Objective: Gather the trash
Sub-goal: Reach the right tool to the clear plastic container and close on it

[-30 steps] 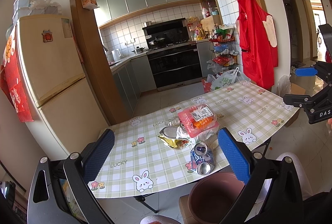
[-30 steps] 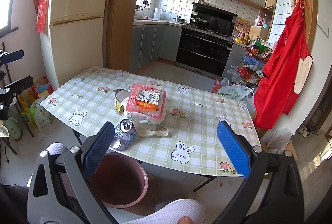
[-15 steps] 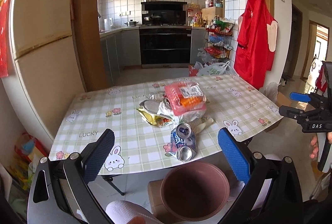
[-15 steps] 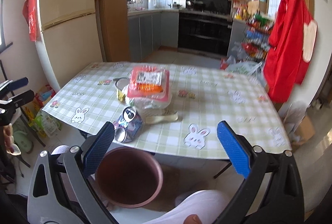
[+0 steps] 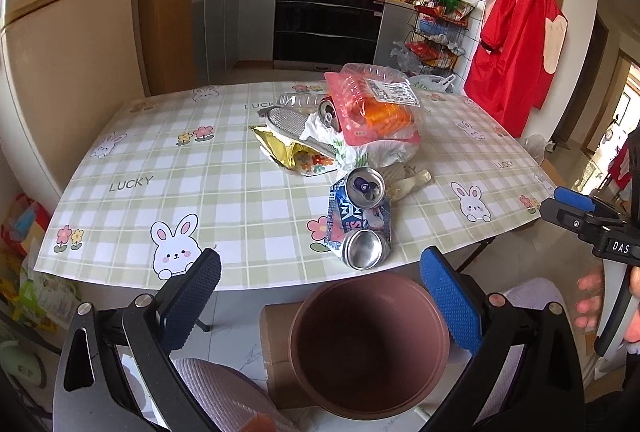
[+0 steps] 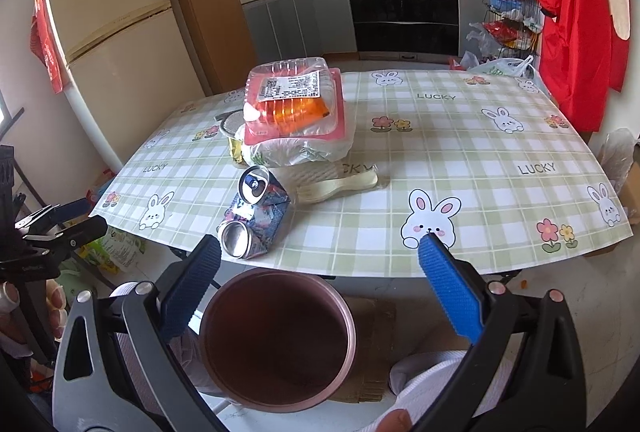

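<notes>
So far nothing of the trash seems to be collected: the brown bin [image 5: 370, 344] stands on the floor just in front of the worktop [image 5: 168, 168], and as much of its inside as the views show is bare. All the trash lies on the worktop, so I judge the task is at its very start.

Both tools are held above the bin and hold nothing. The left tongs [image 5: 320, 304] are wide apart, and the right tongs [image 6: 320, 292] are wide apart too. Their pads are blue and have a fine ribbed rubber surface.

Nearest to the edge lies a crushed can [image 5: 358, 220], thin metal with a blue printed side and shiny round ends; it is dented and lies on its side. Just behind it is a flat pale spoon-like piece [image 6: 340, 186], perhaps plastic. Further back is a heap: a white thin plastic bag [image 6: 296, 150], soft and crumpled, with a pink tray [image 6: 296, 104] on top of it, covered by a clear ribbed lid with a paper label. Beside the heap I see a yellow foil wrapper [image 5: 284, 152], a second can [image 5: 330, 112] and a round metal lid [image 5: 290, 120].

The worktop has a smooth green checked cloth with rabbits.
</notes>
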Tool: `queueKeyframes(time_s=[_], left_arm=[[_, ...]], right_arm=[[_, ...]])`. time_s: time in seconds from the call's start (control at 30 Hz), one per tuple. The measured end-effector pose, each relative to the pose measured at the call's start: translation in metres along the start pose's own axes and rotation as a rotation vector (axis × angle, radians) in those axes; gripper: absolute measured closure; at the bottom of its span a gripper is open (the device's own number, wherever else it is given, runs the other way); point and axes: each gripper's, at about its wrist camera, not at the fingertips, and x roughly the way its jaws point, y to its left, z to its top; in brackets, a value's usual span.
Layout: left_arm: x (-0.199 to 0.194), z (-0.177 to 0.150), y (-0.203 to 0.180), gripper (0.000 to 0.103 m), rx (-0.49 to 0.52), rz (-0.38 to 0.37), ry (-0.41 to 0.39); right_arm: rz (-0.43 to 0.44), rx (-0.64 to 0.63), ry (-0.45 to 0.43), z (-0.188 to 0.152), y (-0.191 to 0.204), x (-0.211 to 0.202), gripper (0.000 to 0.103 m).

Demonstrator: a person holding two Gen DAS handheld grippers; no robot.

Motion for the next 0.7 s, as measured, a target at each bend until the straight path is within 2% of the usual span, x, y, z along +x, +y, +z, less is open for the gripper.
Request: queueKeyframes(time_s=[0.27,0.4,0.53,0.7], left_arm=[[0.02,0.001,0.02,0.005,-0.027,0.056,0.02],[0.027,0.002,0.034,0.005,-0.067,0.067,0.021],[0.03,0.005,0.048,0.005,-0.096,0.094,0.013],[0.03,0.006,0.069,0.005,-0.159,0.116,-0.009]], right_arm=[[-0.064,-0.089,-0.015,0.023,0.008,0.037,0.006],[-0.099,-0.193,-0.008,0.032,0.031,0.061,0.006],[-0.096,-0.264,0.035,0.045,0.055,0.09,0.006],[-0.135,-0.259,-0.013,0.078,0.081,0.118,0.006]])
